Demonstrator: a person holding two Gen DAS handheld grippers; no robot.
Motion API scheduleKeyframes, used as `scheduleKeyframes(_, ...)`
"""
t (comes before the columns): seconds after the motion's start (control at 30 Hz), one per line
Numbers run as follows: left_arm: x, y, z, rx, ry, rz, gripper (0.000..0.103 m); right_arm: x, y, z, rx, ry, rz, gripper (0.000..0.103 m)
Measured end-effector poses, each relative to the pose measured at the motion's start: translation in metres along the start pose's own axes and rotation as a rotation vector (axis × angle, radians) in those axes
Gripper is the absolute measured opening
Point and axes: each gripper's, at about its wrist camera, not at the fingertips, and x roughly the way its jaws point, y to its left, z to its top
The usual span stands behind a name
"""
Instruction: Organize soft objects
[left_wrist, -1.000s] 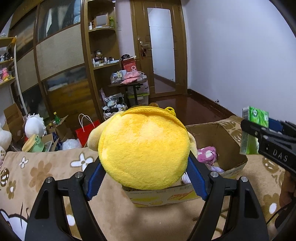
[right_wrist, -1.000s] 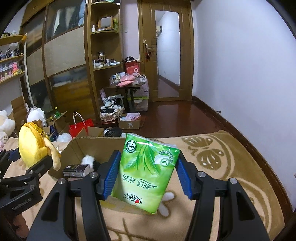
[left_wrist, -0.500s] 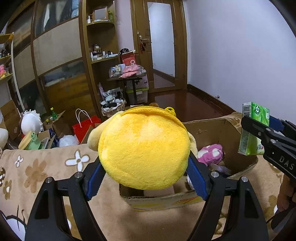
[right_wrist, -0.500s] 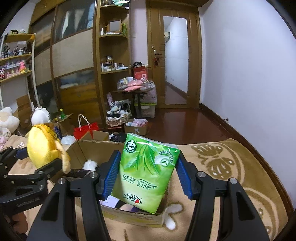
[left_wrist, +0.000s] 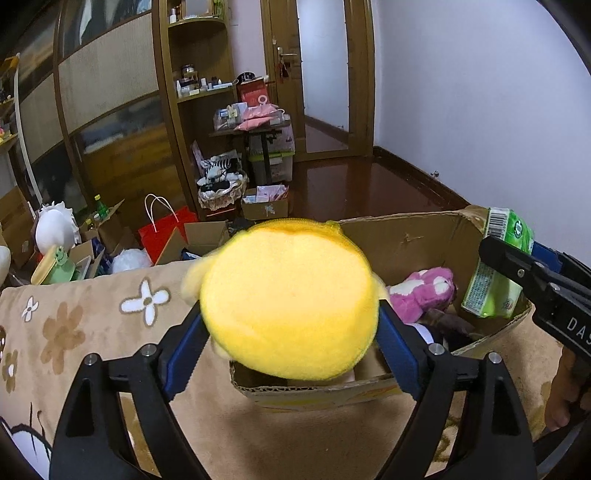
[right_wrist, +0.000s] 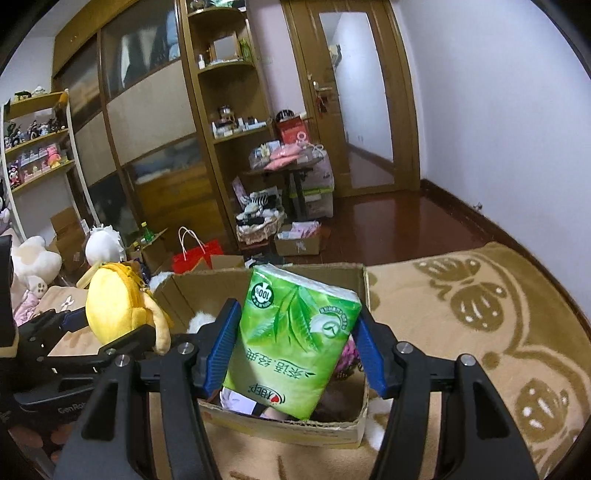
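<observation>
Left wrist view shows the left gripper (left_wrist: 290, 341) with its jaws opening around a round yellow plush (left_wrist: 290, 299), which sits between the blue pads above the near rim of the cardboard box (left_wrist: 406, 243). The right gripper (right_wrist: 295, 349) clamps a green tissue pack (right_wrist: 295, 339) over the same box, where a pink plush (left_wrist: 424, 293) lies inside.

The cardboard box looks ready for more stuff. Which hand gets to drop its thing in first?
Probably the left. The left gripper hangs over the cardboard box's near edge, jaws opening around the yellow plush. The right gripper grips its green tissue pack over the box too.
</observation>
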Motion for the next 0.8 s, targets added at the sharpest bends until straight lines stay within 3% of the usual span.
scheduleKeyframes(0.17, -0.005, 0.0, 0.0, 0.007, -0.018, 0.012, 0.096, -0.002, 0.001, 0.0, -0.005, -0.001, 0.006, 0.064)
scheduleKeyframes(0.23, -0.006, 0.0, -0.001, 0.007, -0.016, 0.023, 0.098, -0.004, 0.0, 0.001, -0.002, -0.001, 0.007, 0.071)
scheduleKeyframes(0.37, -0.013, 0.003, -0.002, 0.009, -0.02, 0.055, 0.098, -0.012, 0.0, 0.004, 0.008, -0.016, -0.001, 0.076)
scheduleKeyframes(0.43, -0.018, 0.005, -0.003, 0.006, -0.024, 0.067, 0.098, -0.018, -0.001, 0.006, 0.005, -0.023, -0.005, 0.086)
scheduleKeyframes(0.67, -0.054, 0.013, -0.007, -0.008, -0.065, 0.098, 0.101, -0.045, 0.007, 0.009, -0.017, -0.051, -0.043, 0.102)
scheduleKeyframes(0.8, -0.081, 0.014, -0.011, -0.008, -0.105, 0.126, 0.102, -0.066, 0.014, 0.011, -0.035, -0.077, -0.072, 0.103)
